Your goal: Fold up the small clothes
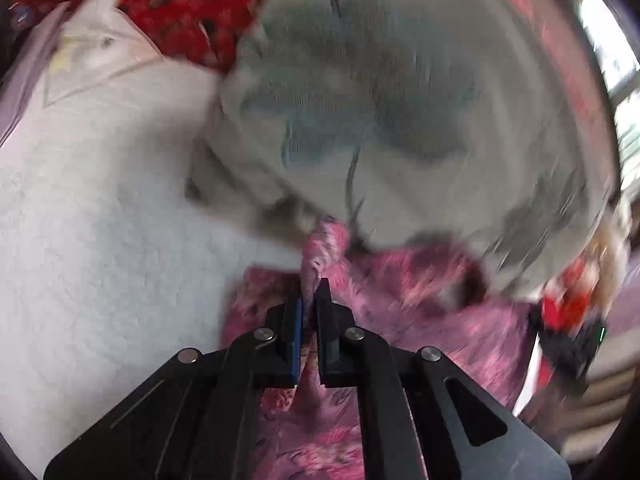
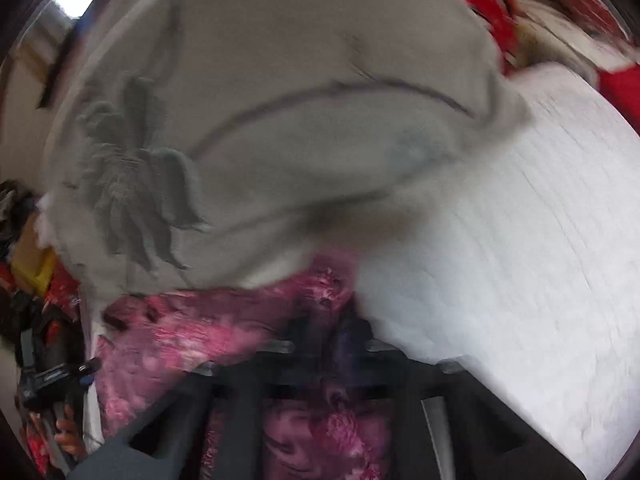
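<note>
A pink patterned garment (image 1: pixel 420 300) with a grey-green inner side (image 1: pixel 380 100) hangs lifted between both grippers above a white quilted bed cover (image 1: pixel 100 240). My left gripper (image 1: pixel 310 300) is shut on a bunched edge of the garment. In the right wrist view, the same garment (image 2: pixel 200 332) shows its grey side with a palm tree print (image 2: pixel 132 176). My right gripper (image 2: pixel 332 340) is blurred and appears shut on the pink fabric. The right gripper (image 1: pixel 568 340) also shows in the left wrist view, at the garment's far corner.
A red patterned cloth (image 1: pixel 192 8) and a pale pillow (image 1: pixel 92 56) lie at the back of the bed. The white cover (image 2: pixel 520 240) fills the right of the right wrist view. A window (image 1: pixel 616 60) is at the far right. Both views are motion-blurred.
</note>
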The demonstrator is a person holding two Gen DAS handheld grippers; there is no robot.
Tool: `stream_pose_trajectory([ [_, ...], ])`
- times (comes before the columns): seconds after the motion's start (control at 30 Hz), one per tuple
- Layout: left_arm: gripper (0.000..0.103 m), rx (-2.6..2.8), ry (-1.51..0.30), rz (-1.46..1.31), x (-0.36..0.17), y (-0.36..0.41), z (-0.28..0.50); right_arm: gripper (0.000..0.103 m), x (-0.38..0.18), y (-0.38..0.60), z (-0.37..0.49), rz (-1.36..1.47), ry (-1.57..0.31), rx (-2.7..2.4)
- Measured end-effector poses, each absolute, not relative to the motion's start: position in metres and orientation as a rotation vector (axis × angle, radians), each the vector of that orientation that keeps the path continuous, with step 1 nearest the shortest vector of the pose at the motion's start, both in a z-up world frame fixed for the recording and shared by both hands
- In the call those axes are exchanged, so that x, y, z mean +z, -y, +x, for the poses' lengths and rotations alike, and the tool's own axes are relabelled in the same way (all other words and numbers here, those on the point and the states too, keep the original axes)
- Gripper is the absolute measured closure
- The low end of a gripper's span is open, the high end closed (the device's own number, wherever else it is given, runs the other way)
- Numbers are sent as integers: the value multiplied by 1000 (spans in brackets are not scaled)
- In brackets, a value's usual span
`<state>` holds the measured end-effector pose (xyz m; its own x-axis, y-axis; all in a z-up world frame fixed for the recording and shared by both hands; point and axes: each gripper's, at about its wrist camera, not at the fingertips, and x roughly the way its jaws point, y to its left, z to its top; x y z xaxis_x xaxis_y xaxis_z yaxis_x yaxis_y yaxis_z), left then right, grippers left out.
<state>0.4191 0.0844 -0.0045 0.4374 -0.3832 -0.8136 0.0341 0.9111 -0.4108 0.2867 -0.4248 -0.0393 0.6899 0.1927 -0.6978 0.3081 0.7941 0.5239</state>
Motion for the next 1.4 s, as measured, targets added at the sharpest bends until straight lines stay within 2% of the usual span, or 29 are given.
stream_pose_trajectory([
  [0.07,99,-225,-1041,-378,-5,-94,420,98,-21,431,271,712,-671,-47],
  [0.13,99,-161,-1104,-373,-24,-98,427,98,-23,444,265,777,-624,-82],
  [0.2,99,-128,-1165,-361,-40,-100,426,98,-45,449,273,790,-723,-132],
  [0.27,98,-143,-1159,-395,-34,-105,418,96,-72,442,286,748,-934,-180],
  [0.3,98,-149,-1140,-412,-27,-108,411,88,-71,437,282,713,-943,-208],
  [0.4,97,-192,-1029,-416,6,-108,380,87,-41,419,261,657,-802,-186],
  [0.43,92,-223,-999,-420,12,-106,371,85,-30,408,254,657,-745,-122],
  [0.47,84,-250,-980,-415,14,-100,362,82,-24,400,251,659,-718,-70],
  [0.53,68,-269,-985,-346,8,-78,353,69,-21,377,246,635,-707,16],
  [0.6,68,-237,-1063,-238,-21,-56,352,70,-39,355,255,580,-788,33],
  [0.67,68,-201,-1178,-164,-51,-47,356,69,-71,342,268,539,-961,7],
  [0.7,68,-204,-1146,-143,-48,-47,352,71,-67,340,263,521,-918,0],
  [0.8,68,-209,-1119,-110,-26,-51,338,68,-41,343,247,528,-891,-7],
  [0.83,65,-219,-1108,-122,-20,-55,332,69,-34,346,239,525,-865,0],
  [0.9,38,-202,-1071,-131,-14,-62,312,66,-24,350,217,489,-831,-18],
  [0.93,21,-173,-1062,-119,-18,-63,305,63,-25,352,209,483,-831,-25],
  [1.0,19,-132,-1099,-77,-40,-62,292,59,-39,362,202,464,-878,-55],
  [1.07,17,-125,-1144,-60,-55,-66,291,58,-62,365,210,472,-1024,-54],
  [1.1,17,-120,-1118,-71,-48,-69,284,59,-52,366,201,455,-975,-57],
  [1.27,16,-110,-1142,-102,-35,-83,258,57,-23,346,177,352,-962,-19],
  [1.33,15,-88,-1205,-64,-54,-76,258,42,-28,334,162,292,-1004,-17],
  [1.4,10,-87,-1148,37,-61,-68,253,40,-45,324,155,220,-1088,-31],
])
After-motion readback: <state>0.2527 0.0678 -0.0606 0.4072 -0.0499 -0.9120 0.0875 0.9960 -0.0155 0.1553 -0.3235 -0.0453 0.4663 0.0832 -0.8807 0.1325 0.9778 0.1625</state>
